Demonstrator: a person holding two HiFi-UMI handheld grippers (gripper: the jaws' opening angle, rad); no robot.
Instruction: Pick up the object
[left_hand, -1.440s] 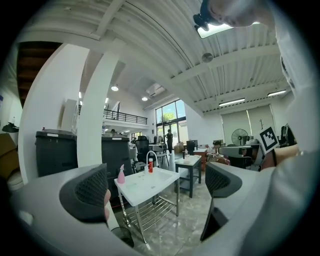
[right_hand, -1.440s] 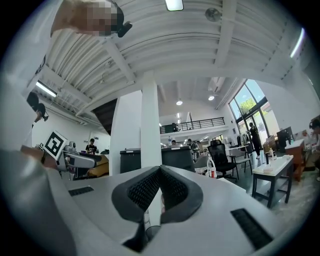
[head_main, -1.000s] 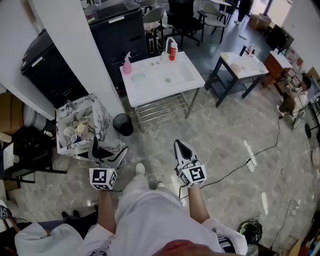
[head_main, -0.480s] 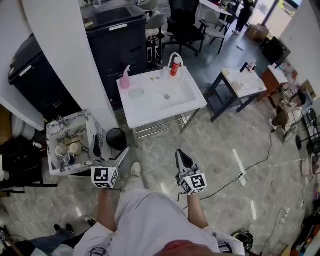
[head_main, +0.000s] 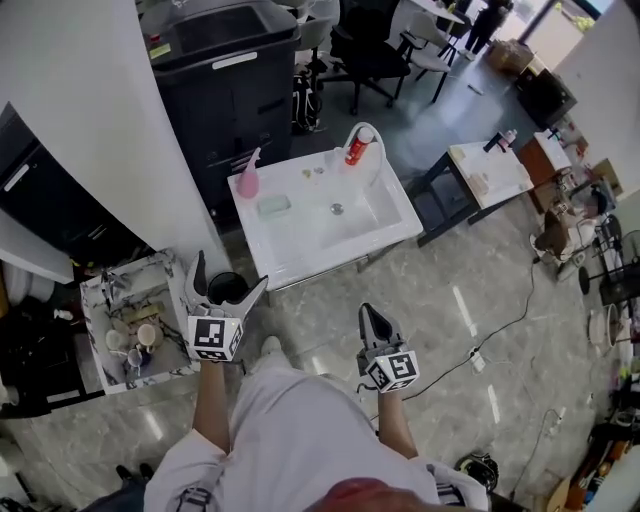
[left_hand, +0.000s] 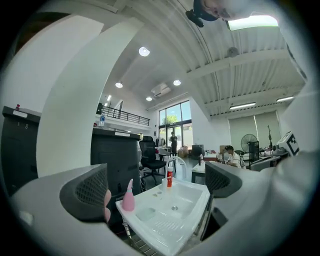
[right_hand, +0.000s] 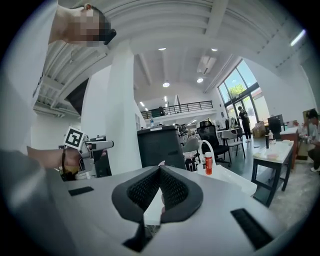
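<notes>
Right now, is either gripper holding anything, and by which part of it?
Nothing is held. The left gripper has its jaws apart and empty; the right gripper has its jaws shut together on nothing.

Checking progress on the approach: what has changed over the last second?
The person stepped closer to the sink; it now lies nearer both grippers in the head view. Nothing was taken or let go. The left gripper stays open, the right gripper shut.

White sink stand (head_main: 292, 262) with pink spray bottle (head_main: 247, 180), red bottle (head_main: 354, 148) and pale green dish (head_main: 273, 206) on it.
</notes>
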